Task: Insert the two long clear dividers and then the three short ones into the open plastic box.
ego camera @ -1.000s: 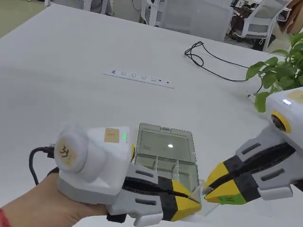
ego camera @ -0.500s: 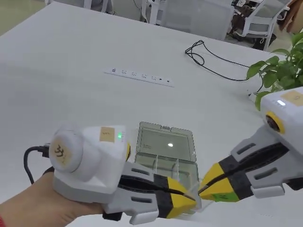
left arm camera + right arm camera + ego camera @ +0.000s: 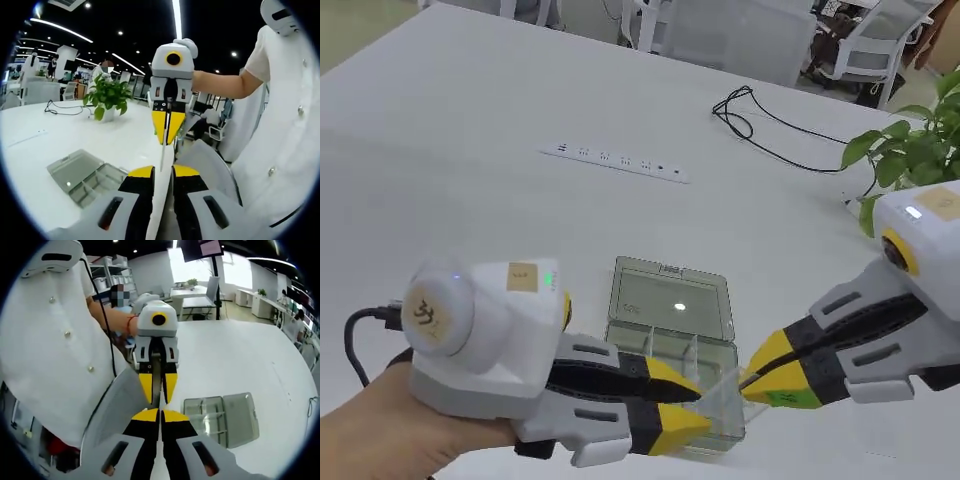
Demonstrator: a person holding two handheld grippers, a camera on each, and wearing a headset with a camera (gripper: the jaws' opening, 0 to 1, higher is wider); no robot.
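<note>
2 grippers meet tip to tip over the white table (image 3: 470,120), w/ 1 long clear plastic divider strip (image 3: 725,392) spanning between them. Right gripper (image 3: 750,382): jaws clenched on one end of the strip; its own view shows the yellow tips pressed together w/ just a thin line between. Left gripper (image 3: 705,406): jaws parted a little, and the strip's other end runs into the gap. Can't tell if either jaw touches it.

1 open clear plastic box (image 3: 670,300) lies flat on the table just beyond and below the tips, lid folded back on the far side. The strip hangs above the base's near right corner. A few clear uprights stand in the base, approx 2, but count not certain.

Further back: 1 white power strip (image 3: 615,163), 1 black looped cable (image 3: 760,125), 1 green leafy plant (image 3: 910,150) at the right edge.
</note>
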